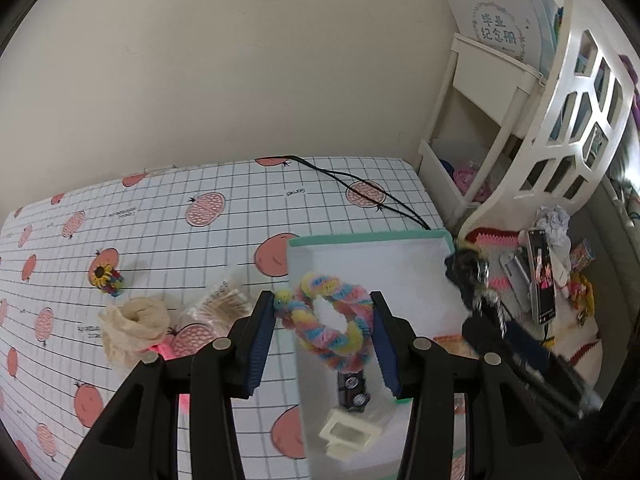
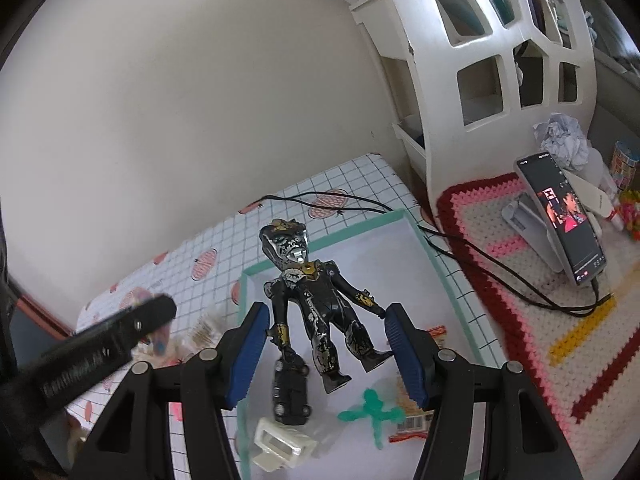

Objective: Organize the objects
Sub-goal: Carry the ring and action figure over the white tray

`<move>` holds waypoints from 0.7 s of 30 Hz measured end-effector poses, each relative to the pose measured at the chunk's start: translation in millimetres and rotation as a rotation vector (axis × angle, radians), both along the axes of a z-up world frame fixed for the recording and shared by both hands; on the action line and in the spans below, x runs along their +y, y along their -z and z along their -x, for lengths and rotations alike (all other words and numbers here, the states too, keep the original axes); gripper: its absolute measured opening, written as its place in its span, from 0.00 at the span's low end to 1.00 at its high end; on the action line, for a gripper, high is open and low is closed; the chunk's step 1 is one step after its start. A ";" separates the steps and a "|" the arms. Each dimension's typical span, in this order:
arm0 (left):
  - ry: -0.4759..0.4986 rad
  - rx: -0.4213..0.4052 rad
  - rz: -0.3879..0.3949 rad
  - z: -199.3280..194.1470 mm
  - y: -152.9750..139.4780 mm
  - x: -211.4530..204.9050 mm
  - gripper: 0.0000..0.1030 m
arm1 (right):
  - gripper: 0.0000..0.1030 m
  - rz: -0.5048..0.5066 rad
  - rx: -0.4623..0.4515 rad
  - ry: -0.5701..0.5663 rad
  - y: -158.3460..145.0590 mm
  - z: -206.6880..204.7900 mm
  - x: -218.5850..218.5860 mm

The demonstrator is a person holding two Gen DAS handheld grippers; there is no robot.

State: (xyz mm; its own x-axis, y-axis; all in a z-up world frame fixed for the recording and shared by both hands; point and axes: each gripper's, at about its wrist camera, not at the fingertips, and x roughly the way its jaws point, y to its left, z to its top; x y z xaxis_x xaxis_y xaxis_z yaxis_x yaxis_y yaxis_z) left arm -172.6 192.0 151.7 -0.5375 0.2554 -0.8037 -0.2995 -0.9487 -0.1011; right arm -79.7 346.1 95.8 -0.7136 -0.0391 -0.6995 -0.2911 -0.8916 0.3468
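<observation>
Left wrist view, left gripper [image 1: 323, 322]: clenched on the rainbow chenille ring [image 1: 330, 322], both blue pads touching it, held above the near-left part of the mint-rimmed tray [image 1: 368, 237].
Left wrist view, advice: carry the ring fully inside the rim before release; clear the black toy car [image 1: 353, 391] and white plastic frame [image 1: 349, 434] already lying in the tray.
Left wrist view, unclear: whether the ring rests on the tray floor cannot be told. The cream crocheted piece [image 1: 135, 330] and sunflower ornament [image 1: 105, 277] wait on the checked cloth [image 1: 160, 232].
Right wrist view, right gripper [image 2: 323, 326]: jaws stand spread around the black-and-gold action figure [image 2: 316, 300]; firm grasp or loose contact cannot be told.
Right wrist view, advice: lower the figure flat onto bare tray floor, clear of the green star piece [image 2: 370, 408].
Right wrist view, unclear: a blurred black bar at left, probably the other tool.
</observation>
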 end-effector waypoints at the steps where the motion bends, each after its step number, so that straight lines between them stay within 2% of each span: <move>1: -0.002 0.000 -0.013 1.3 2.5 2.6 0.47 | 0.61 0.005 -0.003 0.004 2.2 -0.2 1.9; 5: 0.004 -0.011 -0.007 6.0 19.2 11.8 0.47 | 0.61 0.020 -0.027 0.027 14.0 1.2 9.3; 9: 0.002 -0.051 -0.038 12.6 35.8 20.7 0.47 | 0.61 0.039 -0.035 0.049 23.4 4.2 14.3; 17: 0.043 -0.046 -0.003 35.8 52.5 33.0 0.47 | 0.61 0.063 -0.075 0.096 47.4 14.7 22.3; 21: 0.042 -0.064 -0.004 48.0 63.7 31.7 0.47 | 0.61 0.023 -0.111 0.086 57.1 22.3 16.4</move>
State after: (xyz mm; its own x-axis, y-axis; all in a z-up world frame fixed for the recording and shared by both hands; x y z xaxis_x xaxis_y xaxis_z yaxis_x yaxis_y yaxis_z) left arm -220.6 223.7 88.0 -0.4741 0.2797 -0.8349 -0.3321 -0.9350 -0.1246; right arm -102.0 362.5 38.7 -0.6334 0.0021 -0.7738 -0.4042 -0.8537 0.3285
